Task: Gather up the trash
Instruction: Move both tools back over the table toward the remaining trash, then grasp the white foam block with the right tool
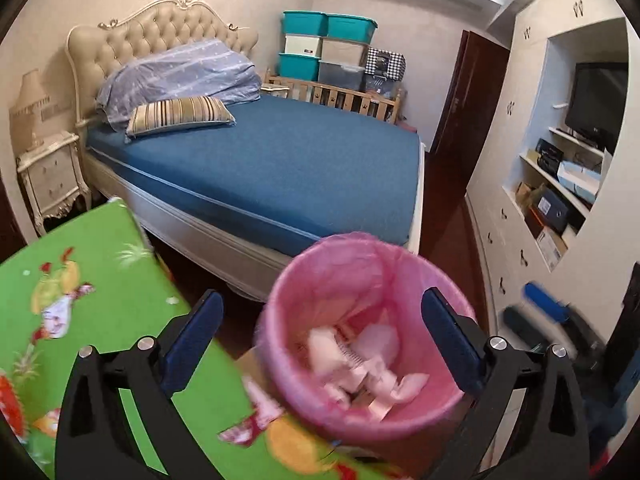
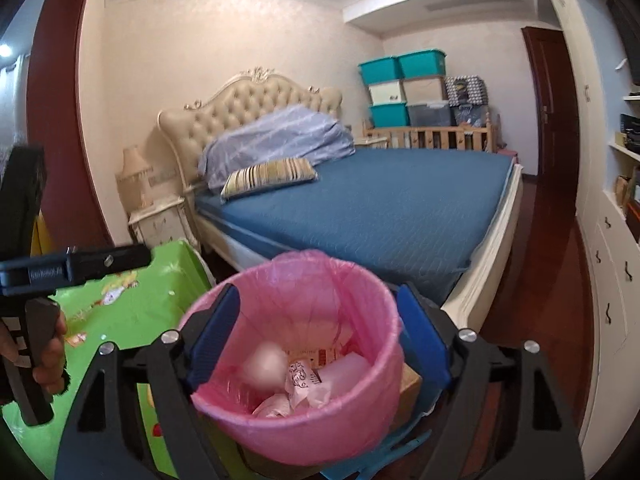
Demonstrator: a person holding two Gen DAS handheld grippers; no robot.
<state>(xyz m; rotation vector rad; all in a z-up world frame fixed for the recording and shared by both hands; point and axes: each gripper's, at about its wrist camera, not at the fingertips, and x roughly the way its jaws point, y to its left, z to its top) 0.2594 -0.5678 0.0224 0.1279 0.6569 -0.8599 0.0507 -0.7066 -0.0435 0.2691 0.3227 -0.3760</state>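
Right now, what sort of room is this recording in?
A home bedroom, almost certainly. A bed with a tufted headboard and a striped pillow fills most of the view, a nightstand stands beside it, and a pink-lined trash bin sits in front.

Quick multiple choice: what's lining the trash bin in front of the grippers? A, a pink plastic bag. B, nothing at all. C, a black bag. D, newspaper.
A: the trash bin is lined with a thin pink plastic bag that folds over its rim, with crumpled papers lying inside.
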